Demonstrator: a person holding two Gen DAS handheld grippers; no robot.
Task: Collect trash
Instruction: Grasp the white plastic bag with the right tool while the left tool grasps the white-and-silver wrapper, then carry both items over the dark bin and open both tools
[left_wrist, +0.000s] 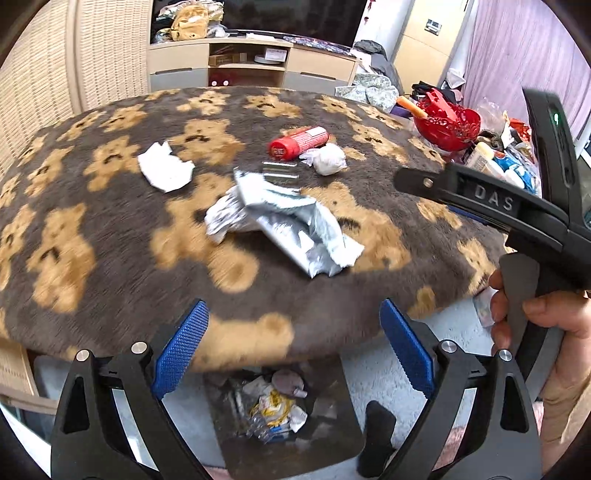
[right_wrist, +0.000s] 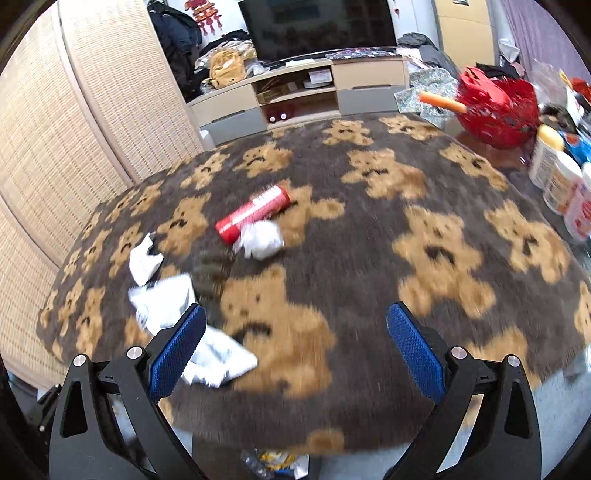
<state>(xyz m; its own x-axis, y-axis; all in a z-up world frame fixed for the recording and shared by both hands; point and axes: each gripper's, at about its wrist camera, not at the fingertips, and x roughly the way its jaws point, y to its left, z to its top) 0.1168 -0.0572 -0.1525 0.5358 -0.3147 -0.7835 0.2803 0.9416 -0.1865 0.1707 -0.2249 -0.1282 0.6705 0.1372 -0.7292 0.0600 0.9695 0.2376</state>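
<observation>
Trash lies on a table covered with a brown bear-pattern cloth (left_wrist: 110, 236): a crumpled silver wrapper (left_wrist: 284, 221), a white paper scrap (left_wrist: 164, 168), a white tissue ball (left_wrist: 328, 158), a red tube (left_wrist: 299, 142) and small metal batteries (left_wrist: 280, 171). A trash bin (left_wrist: 280, 410) with rubbish stands on the floor below the near table edge. My left gripper (left_wrist: 291, 354) is open and empty above that edge. My right gripper (right_wrist: 295, 354) is open and empty over the cloth (right_wrist: 369, 258), with the silver wrapper (right_wrist: 177, 314) by its left finger. The red tube (right_wrist: 253, 214) and tissue ball (right_wrist: 262, 240) lie farther off.
A red basket (left_wrist: 448, 123) with an orange stick and several bottles and packets (right_wrist: 561, 177) crowd the table's right side. A wicker screen (right_wrist: 55, 147) stands on the left. A TV cabinet (left_wrist: 251, 66) is behind the table. The right gripper's body (left_wrist: 517, 206) shows at the right of the left wrist view.
</observation>
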